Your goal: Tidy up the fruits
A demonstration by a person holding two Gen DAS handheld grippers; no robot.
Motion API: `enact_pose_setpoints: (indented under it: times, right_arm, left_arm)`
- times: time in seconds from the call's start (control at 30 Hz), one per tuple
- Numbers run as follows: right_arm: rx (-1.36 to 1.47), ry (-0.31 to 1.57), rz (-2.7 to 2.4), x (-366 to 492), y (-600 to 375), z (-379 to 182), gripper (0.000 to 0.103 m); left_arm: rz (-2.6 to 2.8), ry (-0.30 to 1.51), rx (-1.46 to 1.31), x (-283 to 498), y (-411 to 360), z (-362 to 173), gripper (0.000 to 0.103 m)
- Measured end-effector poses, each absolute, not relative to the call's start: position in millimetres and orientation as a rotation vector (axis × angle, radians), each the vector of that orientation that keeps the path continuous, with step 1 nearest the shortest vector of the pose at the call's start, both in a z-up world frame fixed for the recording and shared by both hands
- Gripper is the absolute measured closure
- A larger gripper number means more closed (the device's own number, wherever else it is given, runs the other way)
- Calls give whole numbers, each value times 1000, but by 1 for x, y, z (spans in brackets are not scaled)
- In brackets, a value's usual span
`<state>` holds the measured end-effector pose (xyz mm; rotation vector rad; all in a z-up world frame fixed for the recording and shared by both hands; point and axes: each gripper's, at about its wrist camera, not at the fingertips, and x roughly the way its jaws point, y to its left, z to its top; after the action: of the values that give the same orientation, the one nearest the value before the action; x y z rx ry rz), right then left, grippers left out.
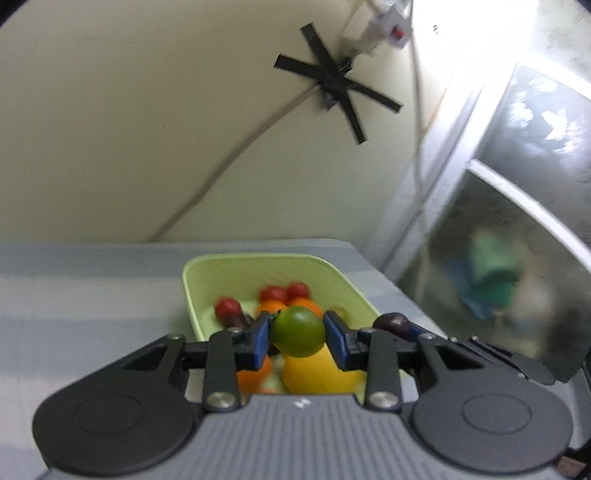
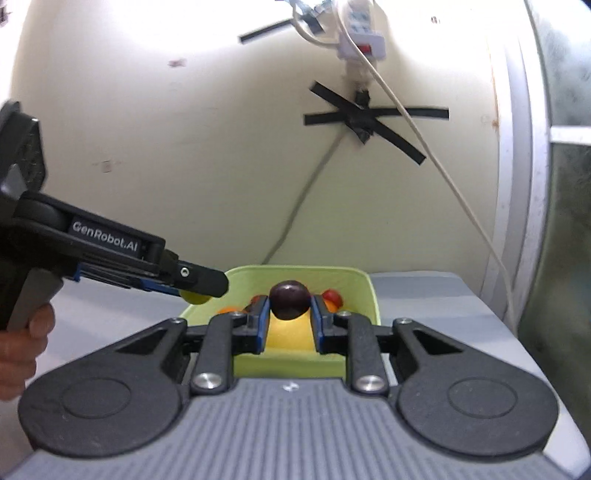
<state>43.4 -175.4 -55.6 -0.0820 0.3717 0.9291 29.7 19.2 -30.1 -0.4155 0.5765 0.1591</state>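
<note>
My left gripper (image 1: 298,332) is shut on a green round fruit (image 1: 298,331) and holds it above a light green basket (image 1: 258,269). The basket holds red fruits (image 1: 273,294), orange fruits (image 1: 255,374) and a large yellow fruit (image 1: 317,373). My right gripper (image 2: 289,306) is shut on a dark purple plum (image 2: 289,300) above the same basket (image 2: 354,284). The plum also shows in the left wrist view (image 1: 392,323), at the right. The left gripper shows in the right wrist view (image 2: 201,284), to the left, with the green fruit (image 2: 195,296) just visible under its fingertip.
The basket stands on a grey table (image 1: 92,295) against a cream wall. A cable taped with black tape (image 2: 365,122) and a white power strip (image 2: 360,29) hang on the wall. A window frame (image 1: 480,184) stands at the right.
</note>
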Motion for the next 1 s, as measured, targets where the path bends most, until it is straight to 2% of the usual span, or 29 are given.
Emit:
enact_pose_setpoints:
  times: [0.07,0.13,0.2,0.23,0.27,0.47,0.63,1.0]
  right_arm:
    - [-72,414,928,64,-161,-63,76]
    - [-56,440,914,81,-151,-72,76]
    - [0,449,910,91,-150,-78,66]
    - [32,451,907,93,-153,-81,53]
    - [55,451,902,90,-156,-81,50]
    - [181,437,874,89,-184,-75,50]
    - [208,480,866,74,-192,-67,50]
    - [178,580,930,-50,-224,-82,48]
  left_arm:
    - [200,604,-403,49,26,-38,71]
    - [229,629,-396,63,33,-47,66]
    - [254,650,-391,71,37,-52,45]
    - [265,654,-388,75,38,-55,45]
    - [269,645,-380,75,37,-54,44]
    - [286,579,-358,38,27,-38,44]
    - [364,571,-204,-20,1,-32,43]
    - [483,670,-178,-115,-43,-65,43]
